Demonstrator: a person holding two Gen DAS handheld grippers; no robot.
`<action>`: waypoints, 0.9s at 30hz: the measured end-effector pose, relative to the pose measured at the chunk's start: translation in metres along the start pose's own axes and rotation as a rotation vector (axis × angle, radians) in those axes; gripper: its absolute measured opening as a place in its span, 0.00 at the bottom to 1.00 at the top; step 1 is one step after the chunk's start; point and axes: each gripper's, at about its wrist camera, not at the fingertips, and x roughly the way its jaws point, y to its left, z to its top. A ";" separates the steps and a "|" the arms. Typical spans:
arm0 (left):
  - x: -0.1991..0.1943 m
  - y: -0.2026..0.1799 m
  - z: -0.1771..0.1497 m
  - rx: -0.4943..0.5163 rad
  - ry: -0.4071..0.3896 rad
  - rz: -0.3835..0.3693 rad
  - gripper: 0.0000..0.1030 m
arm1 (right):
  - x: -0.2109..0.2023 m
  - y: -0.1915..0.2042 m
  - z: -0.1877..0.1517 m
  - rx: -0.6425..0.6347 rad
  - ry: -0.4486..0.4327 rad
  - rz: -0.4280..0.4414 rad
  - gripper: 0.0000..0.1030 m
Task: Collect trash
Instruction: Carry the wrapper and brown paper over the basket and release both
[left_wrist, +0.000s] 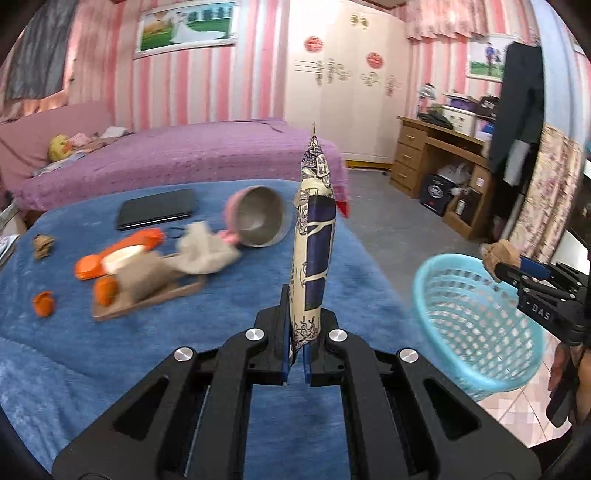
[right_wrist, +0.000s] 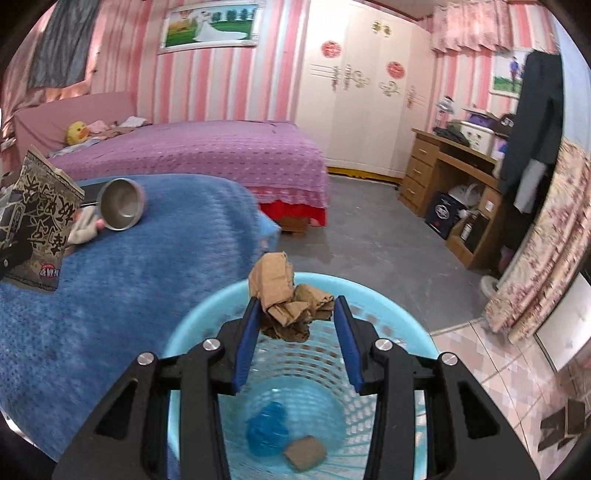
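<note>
My left gripper (left_wrist: 295, 338) is shut on a printed snack wrapper (left_wrist: 314, 236) and holds it upright above the blue blanket (left_wrist: 110, 350); the wrapper also shows in the right wrist view (right_wrist: 40, 221). My right gripper (right_wrist: 295, 317) holds a crumpled brown paper (right_wrist: 291, 306) between its blue pads, directly over the light blue basket (right_wrist: 406, 369). The basket (left_wrist: 476, 325) stands right of the blanket, with blue plastic (right_wrist: 267, 428) and a brown scrap (right_wrist: 304, 452) inside. Orange peel (left_wrist: 43, 302) and a brown scrap (left_wrist: 43, 246) lie on the blanket's left.
On the blanket lie an orange-and-white toy on a board (left_wrist: 125, 273), a crumpled cloth (left_wrist: 207, 251), a tipped metal bowl (left_wrist: 258, 221) and a black case (left_wrist: 157, 208). A purple bed (left_wrist: 184, 155) stands behind. A wooden desk (left_wrist: 439, 162) stands at right.
</note>
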 end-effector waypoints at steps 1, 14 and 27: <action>0.003 -0.010 -0.001 0.008 0.004 -0.012 0.03 | 0.001 -0.007 -0.002 0.010 0.002 -0.006 0.40; 0.034 -0.108 -0.008 0.089 0.051 -0.152 0.03 | 0.008 -0.085 -0.030 0.116 0.038 -0.045 0.40; 0.052 -0.151 -0.007 0.097 0.080 -0.226 0.03 | 0.017 -0.106 -0.036 0.185 0.045 -0.045 0.40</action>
